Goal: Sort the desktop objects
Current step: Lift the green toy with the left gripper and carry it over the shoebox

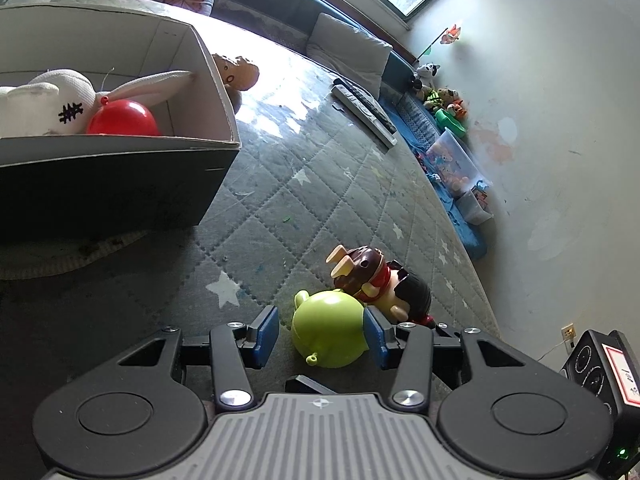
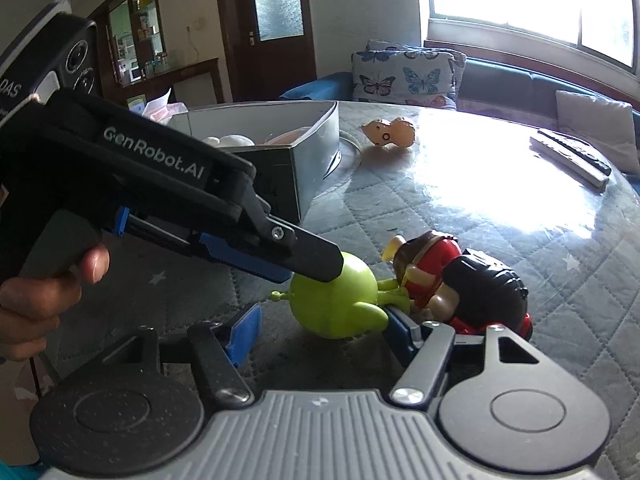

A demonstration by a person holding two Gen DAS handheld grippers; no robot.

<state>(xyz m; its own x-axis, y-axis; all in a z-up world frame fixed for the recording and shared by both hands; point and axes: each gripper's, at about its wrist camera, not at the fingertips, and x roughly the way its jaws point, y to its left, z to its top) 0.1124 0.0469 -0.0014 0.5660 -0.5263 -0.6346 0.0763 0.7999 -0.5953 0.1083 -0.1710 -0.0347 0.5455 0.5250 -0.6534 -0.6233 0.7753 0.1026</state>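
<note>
A lime-green round toy figure (image 1: 328, 330) is seen lying on the quilted table cover (image 1: 320, 184), touching a red-and-black doll (image 1: 404, 292). It is bracketed by both the left gripper (image 1: 324, 334) and the right gripper (image 2: 320, 330); both are parted, and a firm grip cannot be confirmed. An open box (image 1: 216, 80) stands well apart.

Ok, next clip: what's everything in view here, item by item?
green round toy: one, lime green, on the mat between both grippers' jaws
brown and red figure: one, lying against the green toy
black-haired figure: one, black and red, lying beside it
gourd toy: one, tan, on the mat beyond the box
box: one, dark outside, pale inside, on the mat
plush rabbit: one, white, in the box
ball: one, red, in the box beside the rabbit
remote controls: apparently two, grey and black, far side of the mat
quilted mat: one, grey with white stars
left gripper: black, blue pads, open
right gripper: same, open
hand: one, holding the left gripper
</note>
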